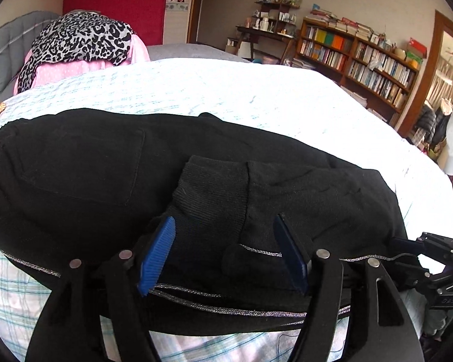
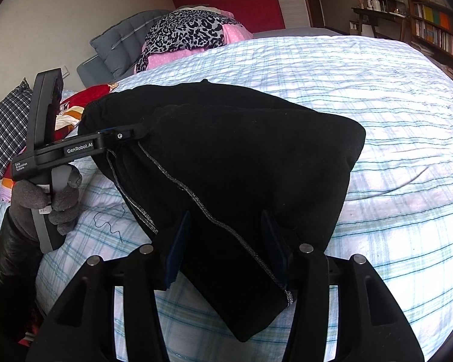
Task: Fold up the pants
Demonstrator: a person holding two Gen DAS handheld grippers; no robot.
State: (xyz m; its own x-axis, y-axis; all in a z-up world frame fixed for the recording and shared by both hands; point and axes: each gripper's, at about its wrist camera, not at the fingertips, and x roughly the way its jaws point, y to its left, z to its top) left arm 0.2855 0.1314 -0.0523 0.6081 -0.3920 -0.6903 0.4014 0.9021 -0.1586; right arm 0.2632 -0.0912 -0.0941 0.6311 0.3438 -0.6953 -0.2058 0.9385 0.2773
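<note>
Black pants (image 1: 75, 166) with a silver side stripe lie folded on the bed; they also show in the right wrist view (image 2: 241, 150). A ribbed leg cuff (image 1: 211, 187) lies on top of the folded cloth. My left gripper (image 1: 226, 229) is open, its blue pads on either side of the cuff end. My right gripper (image 2: 226, 241) is open, its jaws straddling the folded edge of the pants. In the right wrist view the left gripper (image 2: 136, 132), held by a gloved hand, reaches onto the pants from the left.
The bed (image 2: 392, 105) has a pale plaid cover. A leopard-print cloth (image 1: 81, 39) on pink fabric lies at the head. Grey cushions (image 2: 120, 39), a checked pillow (image 2: 6, 126) and a red garment (image 2: 90, 93) lie left. Bookshelves (image 1: 362, 57) stand beyond the bed.
</note>
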